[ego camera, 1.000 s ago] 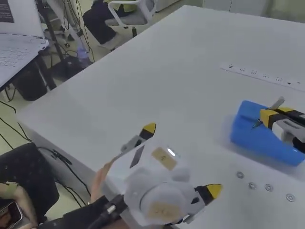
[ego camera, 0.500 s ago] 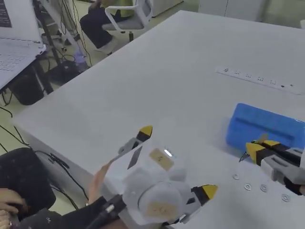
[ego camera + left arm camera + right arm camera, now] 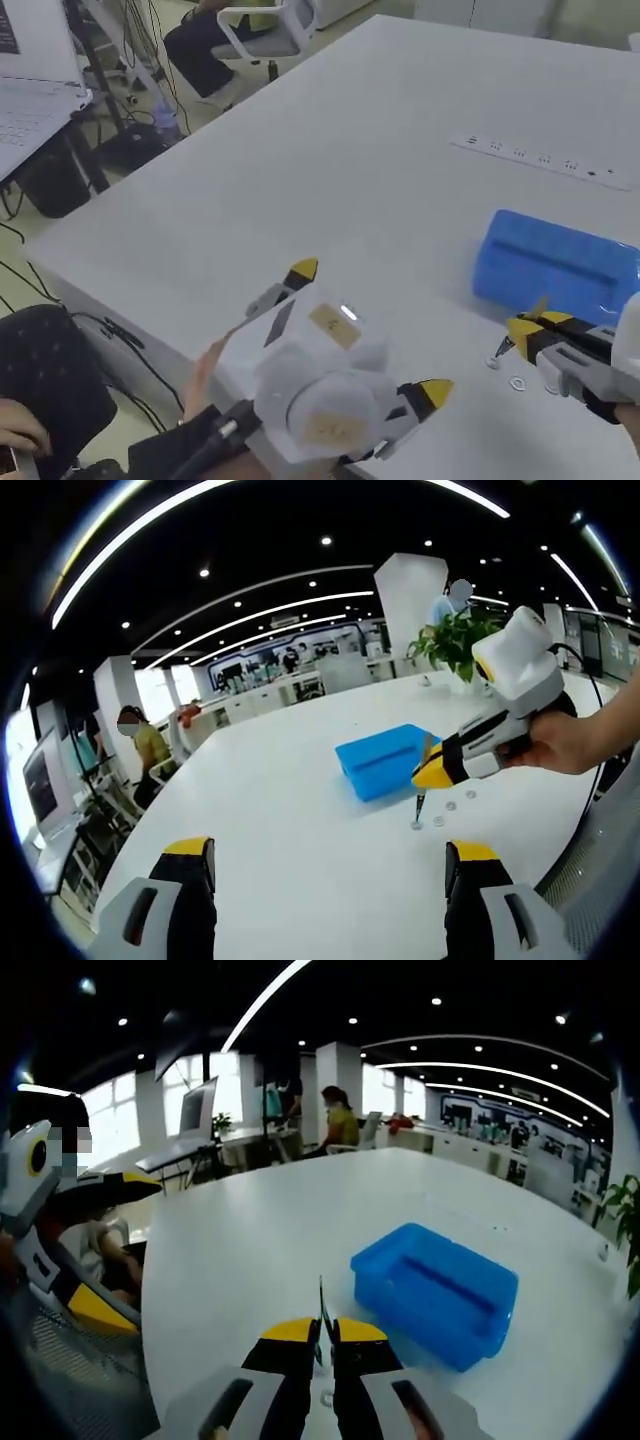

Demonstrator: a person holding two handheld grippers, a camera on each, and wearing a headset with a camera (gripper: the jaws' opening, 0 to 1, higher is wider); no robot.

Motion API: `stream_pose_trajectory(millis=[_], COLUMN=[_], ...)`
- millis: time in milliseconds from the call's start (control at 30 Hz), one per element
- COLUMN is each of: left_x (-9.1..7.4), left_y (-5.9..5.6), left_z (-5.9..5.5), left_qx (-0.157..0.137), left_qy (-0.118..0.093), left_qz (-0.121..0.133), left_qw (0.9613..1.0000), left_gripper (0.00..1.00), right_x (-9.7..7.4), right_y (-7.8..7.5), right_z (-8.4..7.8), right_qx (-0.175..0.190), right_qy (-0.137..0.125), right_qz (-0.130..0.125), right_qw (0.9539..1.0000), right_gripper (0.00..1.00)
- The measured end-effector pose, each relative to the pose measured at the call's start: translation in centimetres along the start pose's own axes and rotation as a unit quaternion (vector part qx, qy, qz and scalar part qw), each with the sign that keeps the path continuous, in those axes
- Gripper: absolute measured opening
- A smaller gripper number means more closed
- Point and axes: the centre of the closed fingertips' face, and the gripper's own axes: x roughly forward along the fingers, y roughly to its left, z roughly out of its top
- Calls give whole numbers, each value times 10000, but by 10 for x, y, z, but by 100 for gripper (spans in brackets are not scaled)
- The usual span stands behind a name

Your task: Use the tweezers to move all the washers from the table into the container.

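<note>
The fingers [image 3: 290, 1332] of my right gripper [image 3: 525, 325] pinch the tweezers [image 3: 421, 798], tip down by the washers [image 3: 517, 381] on the table [image 3: 350, 150], at 6 o'clock from the container [image 3: 555, 260]; the fingers [image 3: 188, 850] of my left gripper [image 3: 328, 850] are spread wide.

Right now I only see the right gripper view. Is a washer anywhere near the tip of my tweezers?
Observer: Yes. The left gripper view shows the tweezers pointing down at the nearest washer; I cannot tell whether they touch.
Operator: Are there others?
Observer: Three more washers lie in a line past it on the table.
Operator: Is the left gripper free?
Observer: The left gripper is open and holds nothing.
</note>
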Motion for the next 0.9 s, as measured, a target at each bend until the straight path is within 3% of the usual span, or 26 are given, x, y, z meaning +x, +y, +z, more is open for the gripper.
stream_pose_trajectory(millis=[467, 900], left_x=[1, 1], left_y=[-3, -4], left_z=[-3, -3], left_qx=[33, 44], left_qy=[66, 86], left_qz=[-65, -79], left_qw=[10000, 9999], left_gripper=[98, 97], right_x=[-2, 3], right_y=[-4, -3], right_z=[-4, -3], right_qx=[410, 360], right_qy=[-84, -73], right_qz=[-80, -74], right_qw=[9991, 9993], right_gripper=[3, 3])
